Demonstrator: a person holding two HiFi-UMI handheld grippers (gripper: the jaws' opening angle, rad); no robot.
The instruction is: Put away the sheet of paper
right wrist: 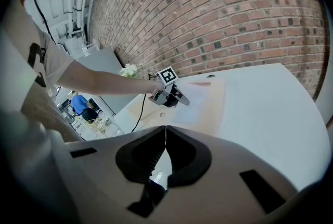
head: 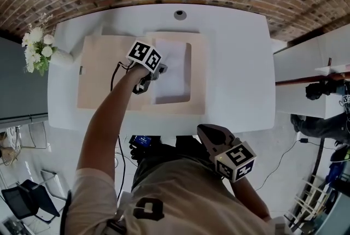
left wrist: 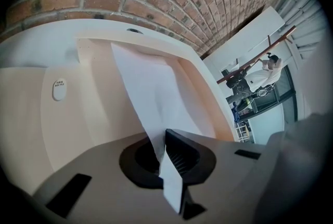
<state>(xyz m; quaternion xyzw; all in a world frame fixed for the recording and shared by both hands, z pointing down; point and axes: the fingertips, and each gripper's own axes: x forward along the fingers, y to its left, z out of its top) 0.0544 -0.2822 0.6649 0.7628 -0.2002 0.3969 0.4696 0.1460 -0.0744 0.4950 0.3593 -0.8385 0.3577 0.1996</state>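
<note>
A white sheet of paper (head: 176, 72) lies in the right half of an open beige box file (head: 104, 72) on the white table (head: 235, 64). My left gripper (head: 160, 71) is over the file's middle, shut on the sheet's left edge. In the left gripper view the sheet (left wrist: 151, 87) runs from the pinched jaws (left wrist: 167, 163) out into the file's tray (left wrist: 200, 92), its near edge lifted. My right gripper (head: 202, 130) hangs off the table's front edge beside the person's body, shut with nothing in it (right wrist: 165, 137). From there the left gripper (right wrist: 170, 96) shows over the file.
A white vase of flowers (head: 35, 51) stands at the table's left edge. A round cable hole (head: 180, 14) sits at the table's back, with a brick wall behind. Another white table (head: 311, 64) stands to the right, and a black cable (head: 116, 78) crosses the file's left half.
</note>
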